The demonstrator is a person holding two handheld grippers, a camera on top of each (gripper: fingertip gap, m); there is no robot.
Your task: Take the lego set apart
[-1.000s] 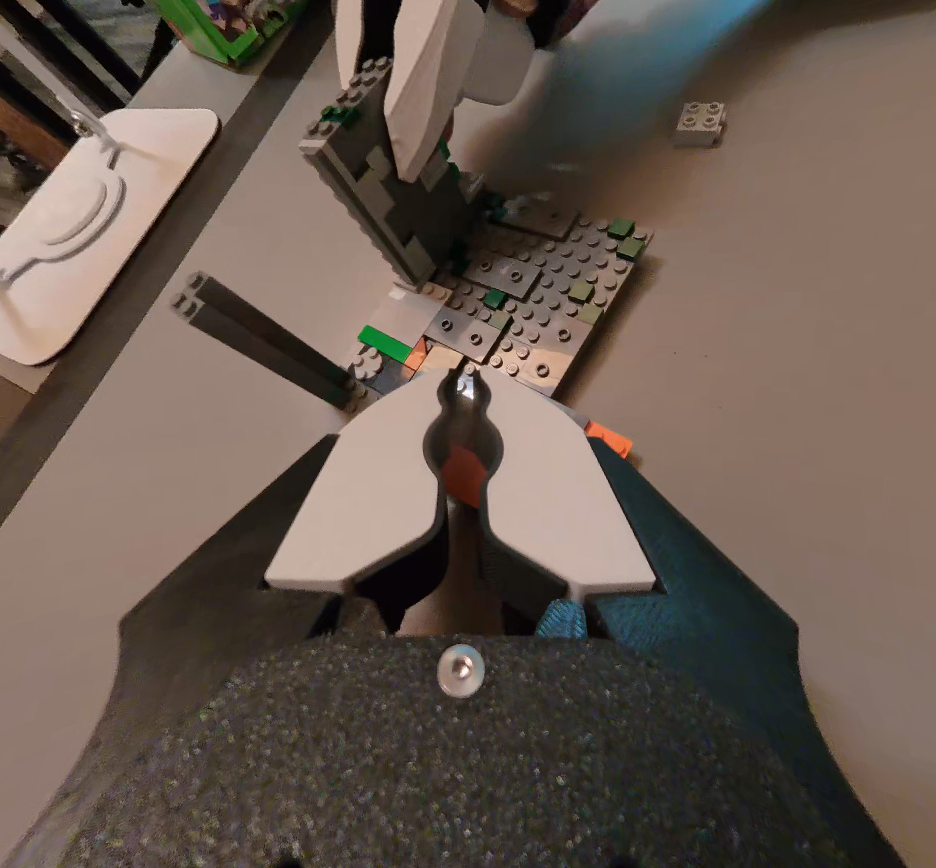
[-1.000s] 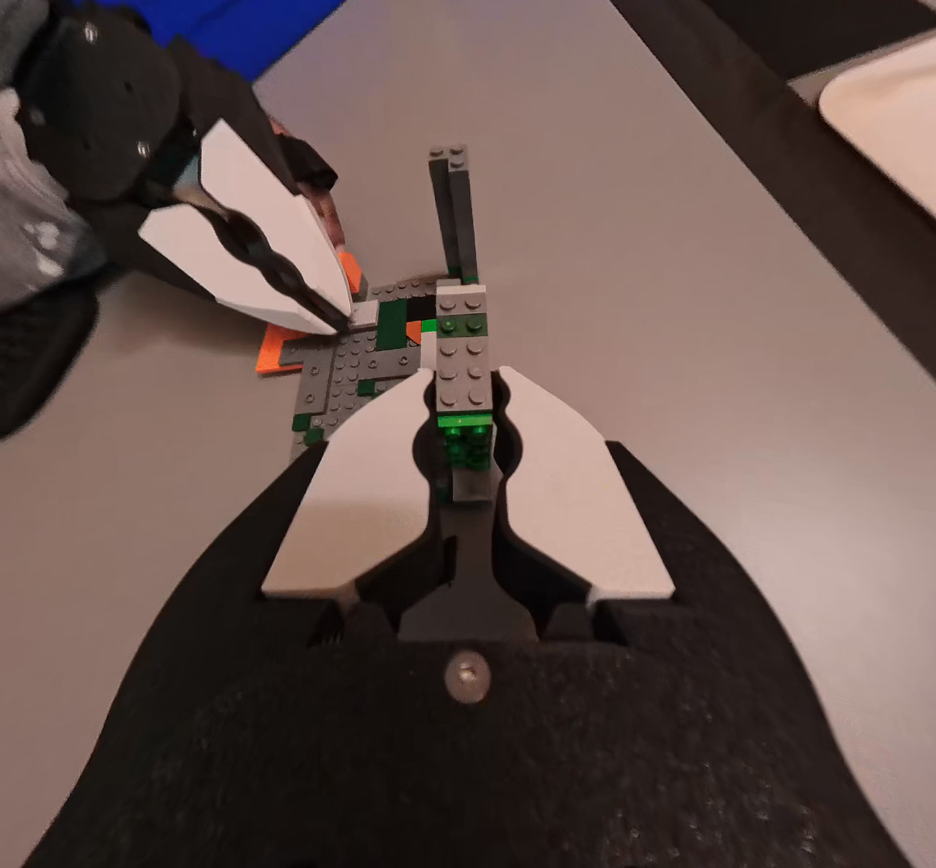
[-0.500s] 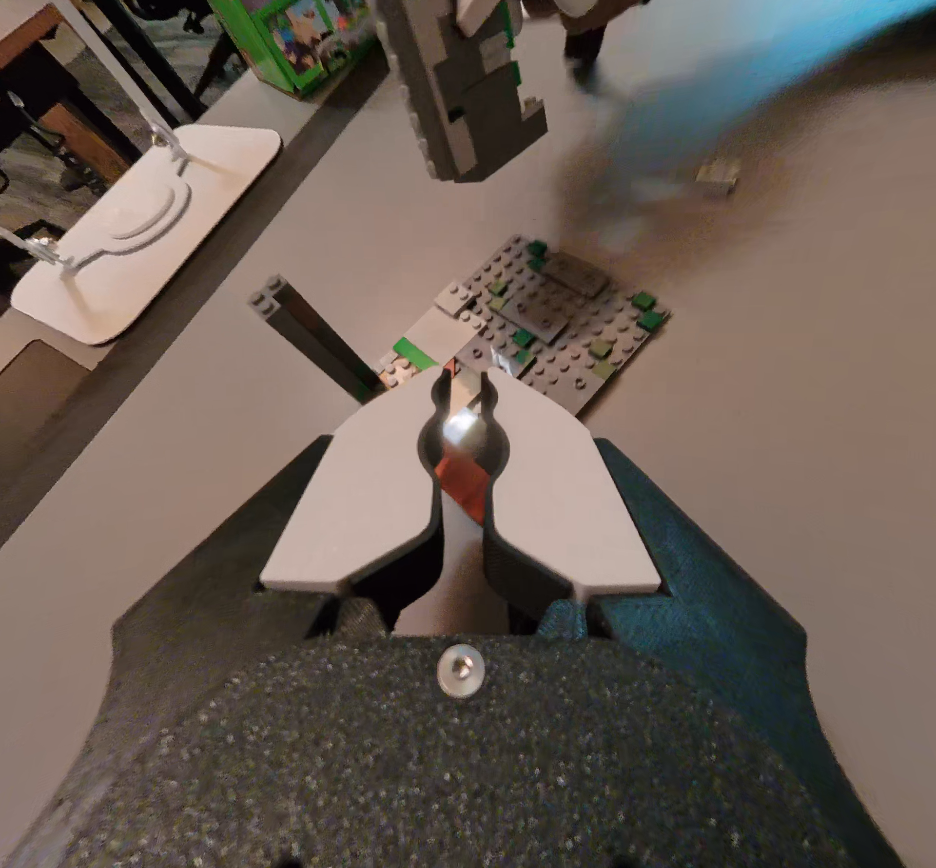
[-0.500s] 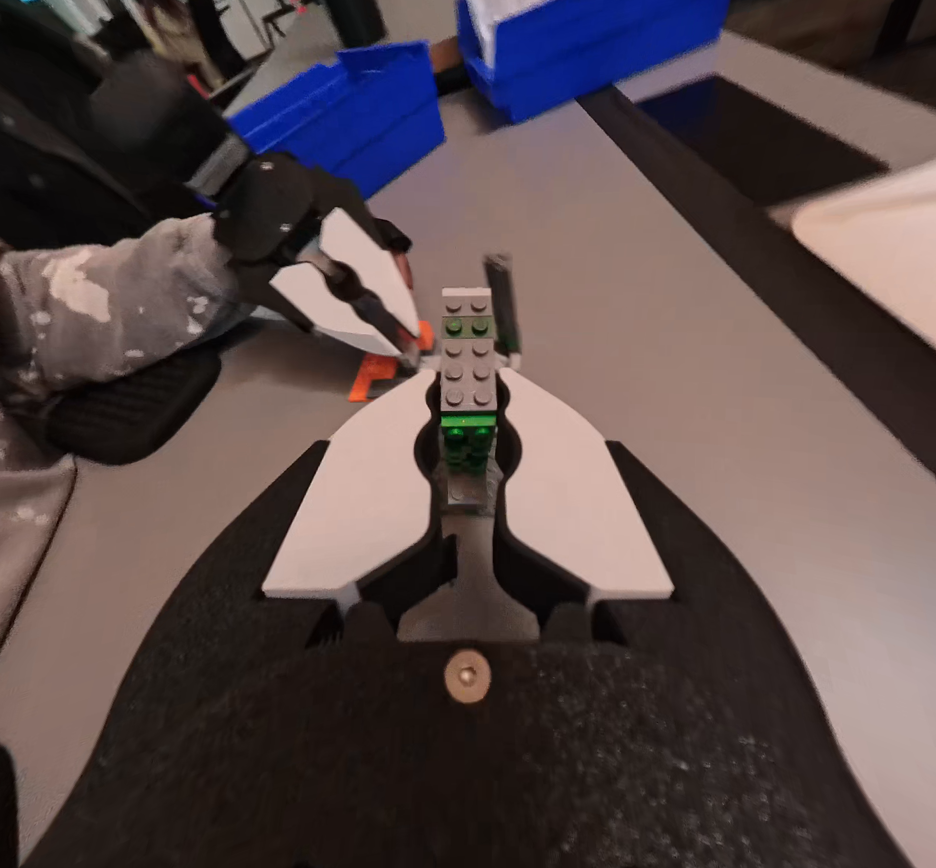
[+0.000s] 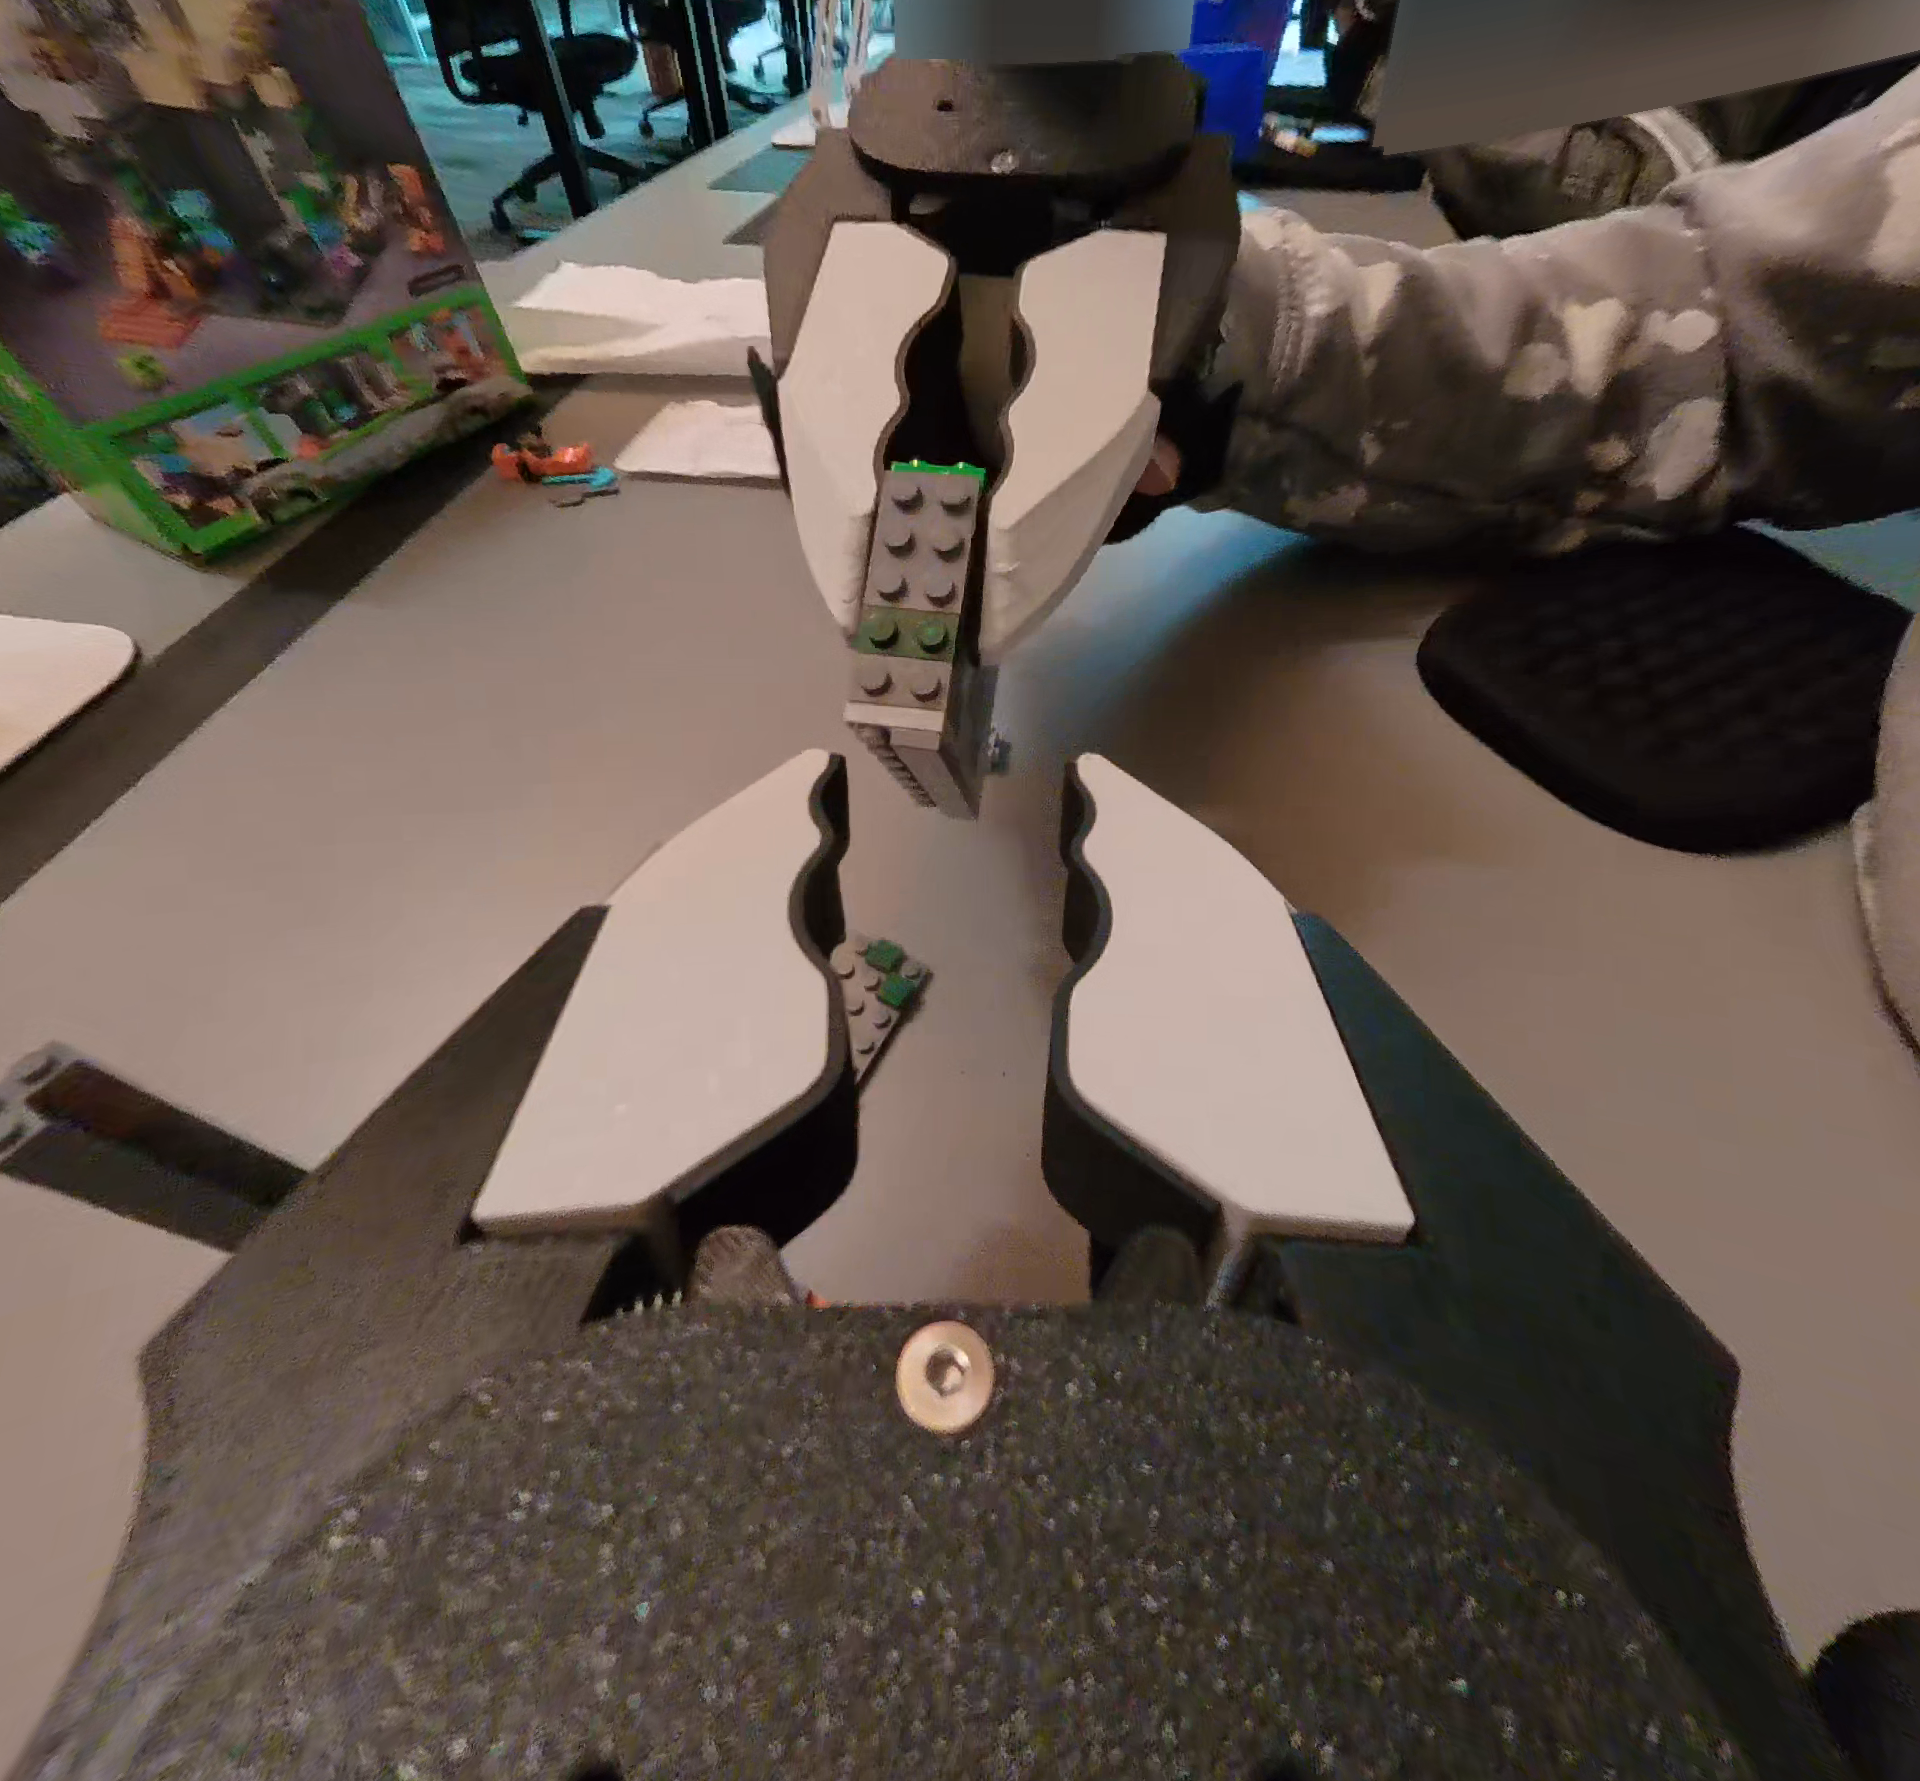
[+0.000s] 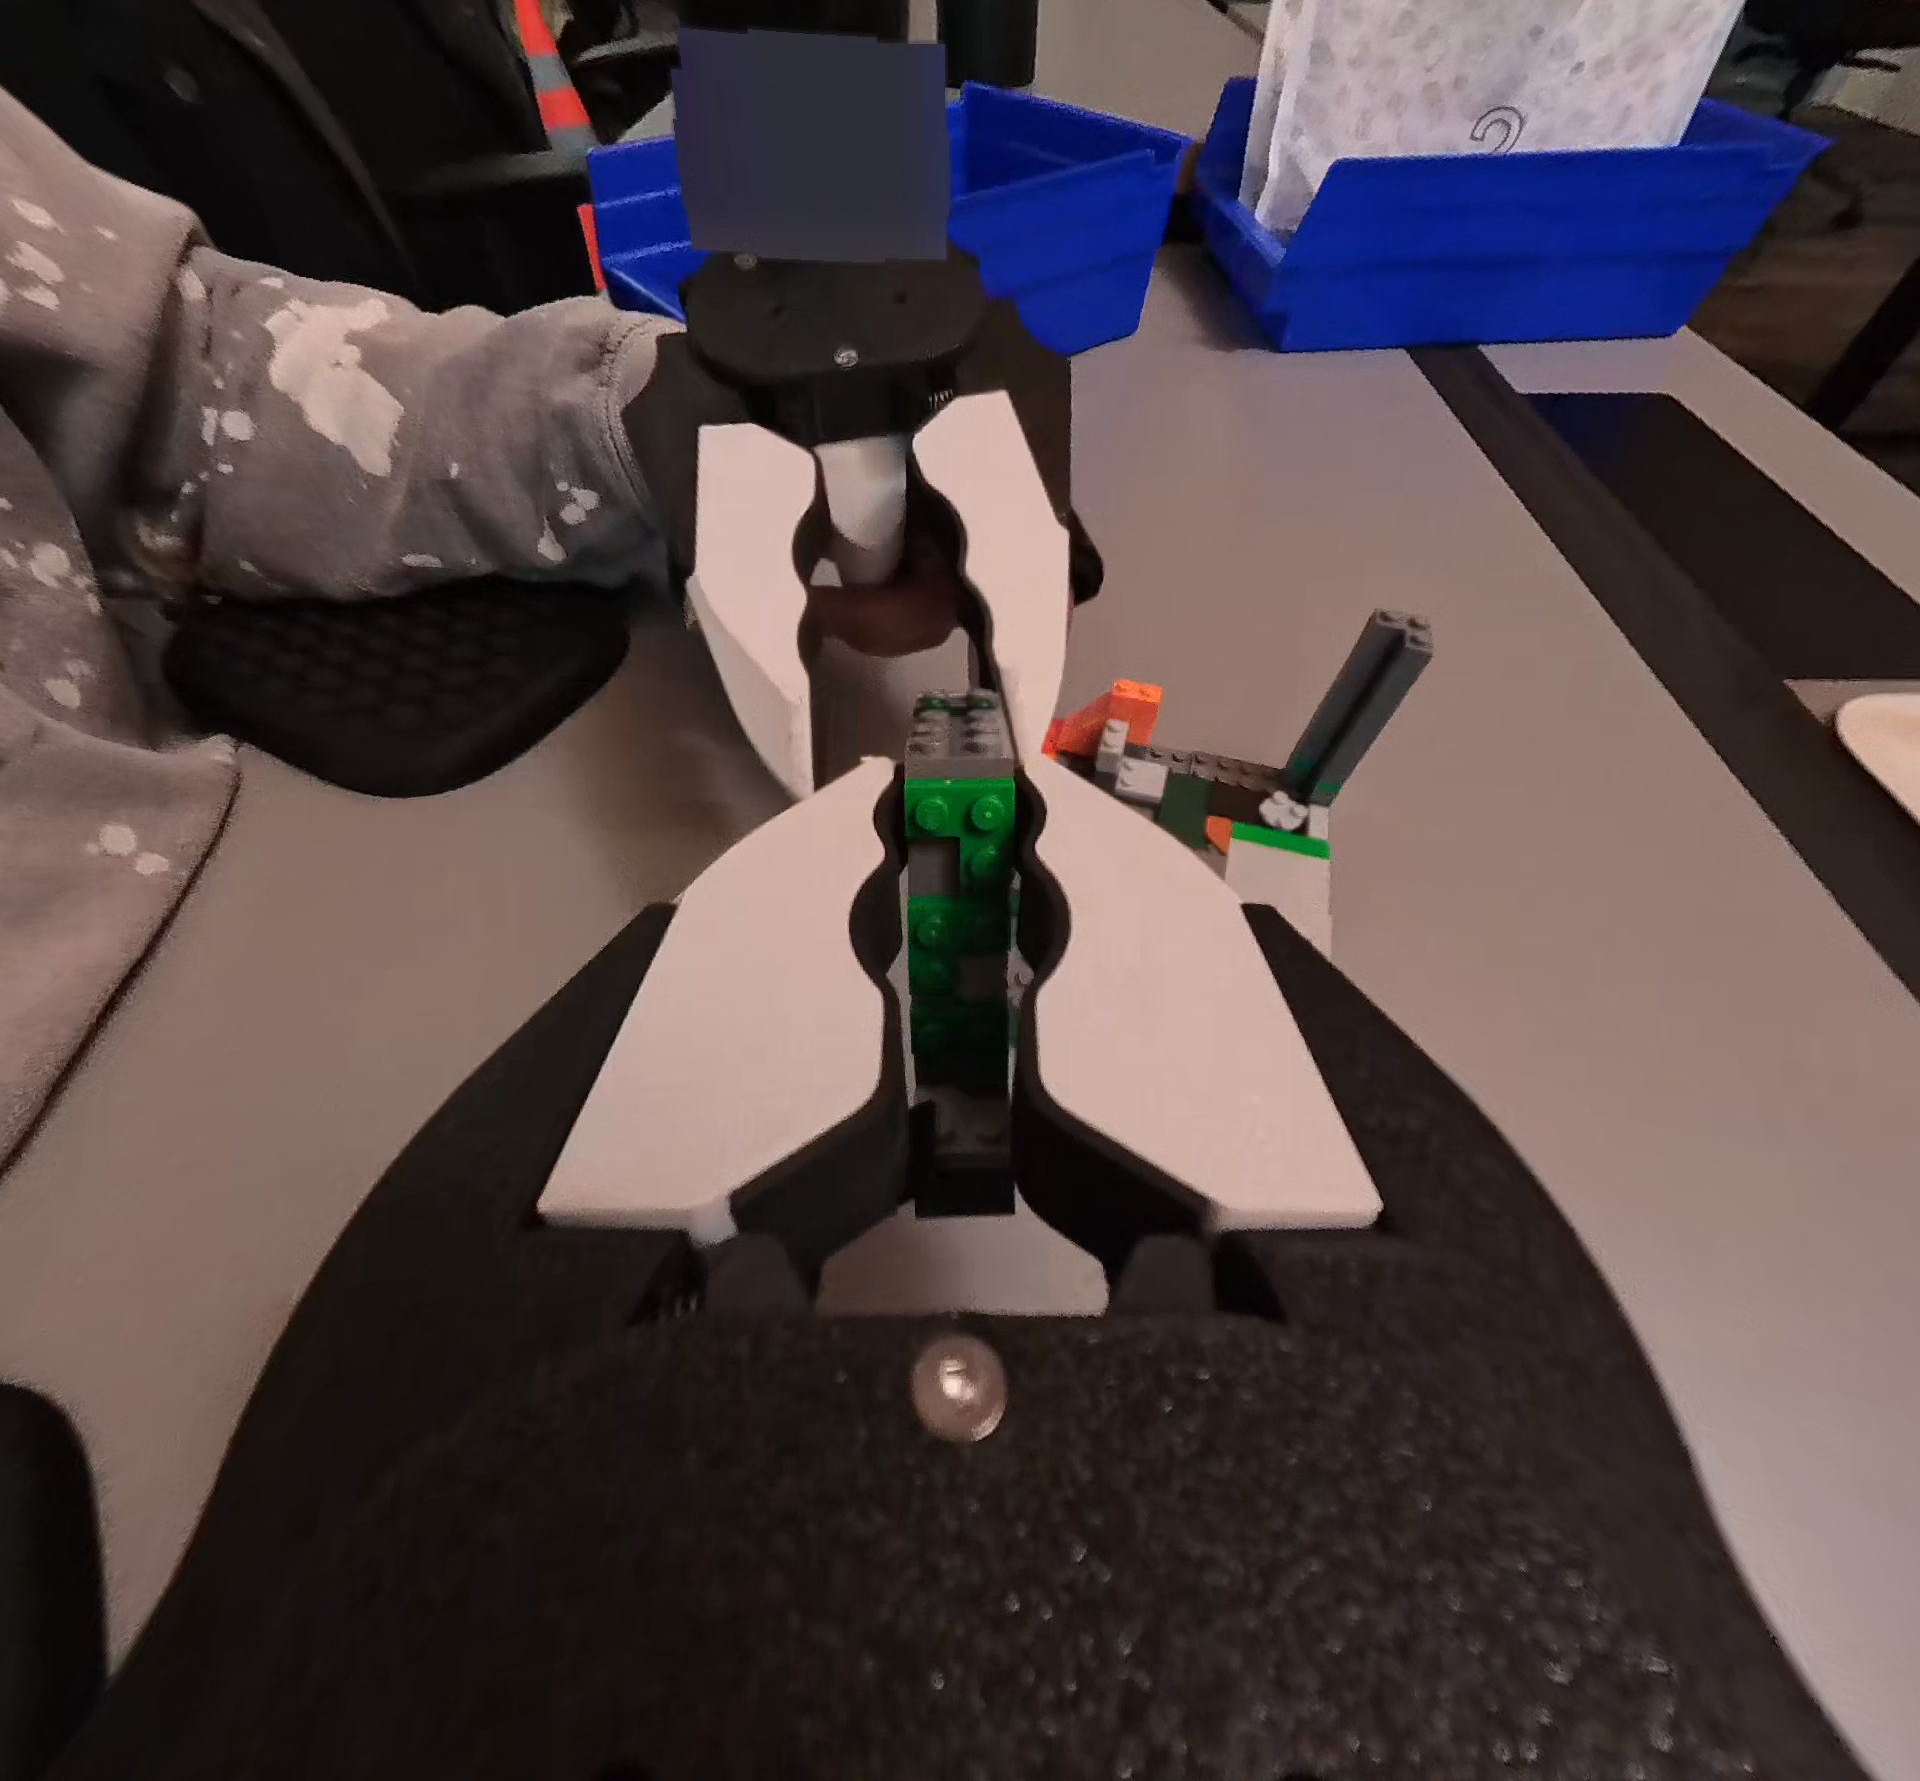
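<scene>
The lego wall section (image 6: 958,910), a grey and green slab lifted clear of the bench (image 5: 312,796), sits clamped in the right gripper (image 6: 956,775) jaws, its free end reaching toward the left gripper (image 5: 951,775), whose jaws stand apart and empty just short of it. The step in hand looks like a two-handed split: next the left jaws should close on that end and pull or twist, while the baseplate (image 6: 1226,796) waits farther off.

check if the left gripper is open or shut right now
Open. In the left wrist view the left gripper has a wide gap between its white fingers, with bare table showing through; nothing is held.
</scene>
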